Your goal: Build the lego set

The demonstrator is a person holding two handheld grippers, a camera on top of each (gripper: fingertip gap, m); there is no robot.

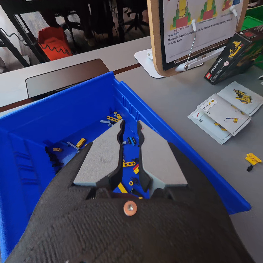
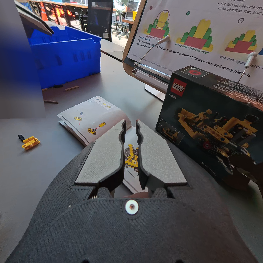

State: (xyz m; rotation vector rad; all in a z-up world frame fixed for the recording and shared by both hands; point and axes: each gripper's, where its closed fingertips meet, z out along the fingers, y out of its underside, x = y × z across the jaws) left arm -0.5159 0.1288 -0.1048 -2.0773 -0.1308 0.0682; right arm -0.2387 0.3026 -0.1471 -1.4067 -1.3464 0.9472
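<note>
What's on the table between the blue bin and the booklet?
Mostly bare grey table; in the right wrist view only small sticks lie beside the bin, short of the booklet.

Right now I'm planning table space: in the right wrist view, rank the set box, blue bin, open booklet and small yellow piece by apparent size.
1. set box, though nearness inflates it
2. blue bin
3. open booklet, partly hidden
4. small yellow piece
</note>
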